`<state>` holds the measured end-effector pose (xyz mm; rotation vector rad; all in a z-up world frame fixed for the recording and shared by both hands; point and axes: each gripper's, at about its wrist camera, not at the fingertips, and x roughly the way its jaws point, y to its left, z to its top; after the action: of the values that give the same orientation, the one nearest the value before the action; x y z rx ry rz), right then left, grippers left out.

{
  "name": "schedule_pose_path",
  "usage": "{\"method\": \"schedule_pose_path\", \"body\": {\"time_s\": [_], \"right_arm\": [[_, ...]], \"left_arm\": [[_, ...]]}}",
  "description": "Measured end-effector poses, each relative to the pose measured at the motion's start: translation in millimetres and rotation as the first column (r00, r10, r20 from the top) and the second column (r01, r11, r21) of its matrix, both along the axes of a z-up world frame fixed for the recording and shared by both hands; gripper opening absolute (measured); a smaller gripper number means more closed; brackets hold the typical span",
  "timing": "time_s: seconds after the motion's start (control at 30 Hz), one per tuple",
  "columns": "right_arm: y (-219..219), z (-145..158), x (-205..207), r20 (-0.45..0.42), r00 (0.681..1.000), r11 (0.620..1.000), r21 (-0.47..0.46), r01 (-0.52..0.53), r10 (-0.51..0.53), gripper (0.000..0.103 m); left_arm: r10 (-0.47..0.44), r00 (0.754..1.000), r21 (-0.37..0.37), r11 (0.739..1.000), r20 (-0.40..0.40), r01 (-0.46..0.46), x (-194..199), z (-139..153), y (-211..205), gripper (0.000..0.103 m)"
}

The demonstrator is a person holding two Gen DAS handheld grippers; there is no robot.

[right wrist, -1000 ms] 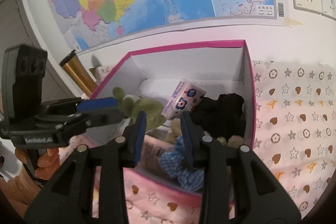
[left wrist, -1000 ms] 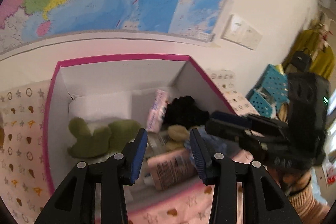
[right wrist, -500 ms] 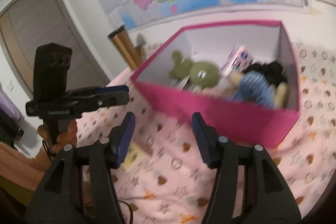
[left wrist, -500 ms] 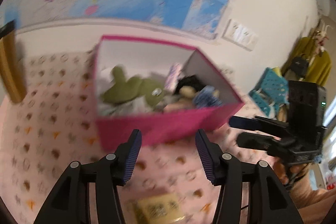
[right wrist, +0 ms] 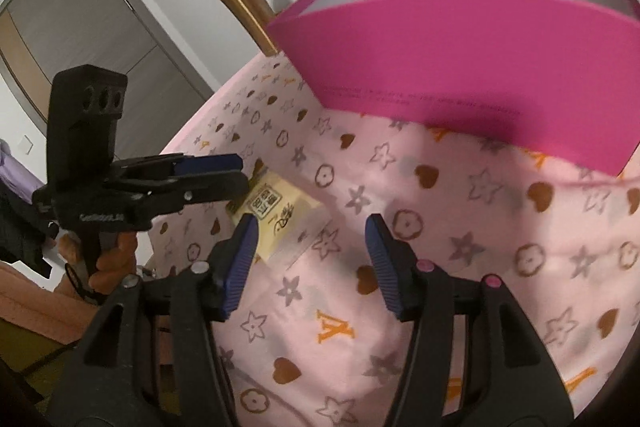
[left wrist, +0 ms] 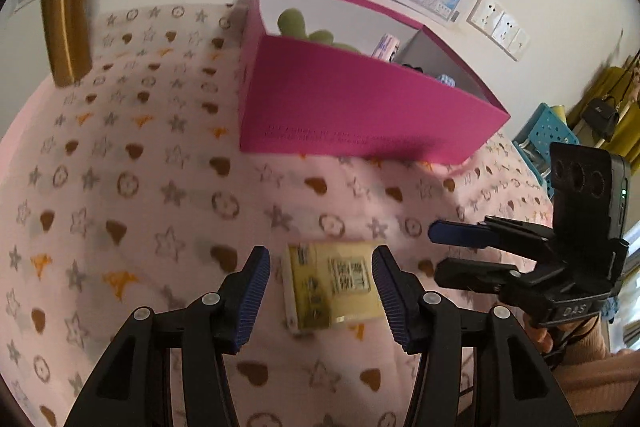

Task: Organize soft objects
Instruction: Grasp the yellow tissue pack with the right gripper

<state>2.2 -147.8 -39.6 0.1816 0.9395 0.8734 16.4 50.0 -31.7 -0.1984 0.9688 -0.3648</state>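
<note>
Both tongs pulled back from tall magenta cardboard box (left wrist: 360, 107), jaws apart, empty. Left gripper (left wrist: 320, 287) straddles flat yellow tissue packet (left wrist: 332, 287) in front of it; right gripper (right wrist: 308, 259) could collide reaching too.

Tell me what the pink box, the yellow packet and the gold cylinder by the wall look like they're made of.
Pink box: likely cardboard, matte, with thin flat walls, white inside. Yellow packet: probably tissues in glossy plastic film, printed; blur leaves it unsure. Gold cylinder: looks like brushed metal, judging by its long bright highlights.
</note>
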Motion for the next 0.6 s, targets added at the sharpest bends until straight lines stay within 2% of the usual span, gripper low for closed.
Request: {"method": "schedule_pose_path", "body": {"time_s": [0.2,0.3,0.4,0.5,0.6], "right_arm": [[13.4,-10.6,1.0,-0.035,0.999,1.000,0.003,-0.016,0.016,0.056],[16.2,-11.0,-0.9,-0.035,0.999,1.000,0.009,-0.022,0.023,0.051],[17.9,-11.7,-1.3,-0.041,0.999,1.000,0.009,-0.030,0.031,0.040],[13.4,-11.8,-0.8,-0.039,0.999,1.000,-0.005,-0.014,0.014,0.036],[2.5,-11.2,0.6,-0.047,0.999,1.000,-0.003,0.011,-0.011,0.032]], "left_arm": [[-0.022,0.998,-0.016,1.000,-0.053,0.022,-6.9,-15.8,-1.4,0.050],[-0.042,0.997,-0.042,0.998,-0.068,0.039,-7.6,-19.2,-2.8,0.044],[-0.065,0.996,-0.058,0.996,-0.069,0.061,-8.7,-19.7,-6.6,0.041],[-0.084,0.995,-0.053,0.995,-0.062,0.080,-9.5,-17.9,-12.7,0.041],[-0.106,0.992,-0.090,0.991,-0.068,0.100,-7.1,-19.2,-17.2,0.041]]}}
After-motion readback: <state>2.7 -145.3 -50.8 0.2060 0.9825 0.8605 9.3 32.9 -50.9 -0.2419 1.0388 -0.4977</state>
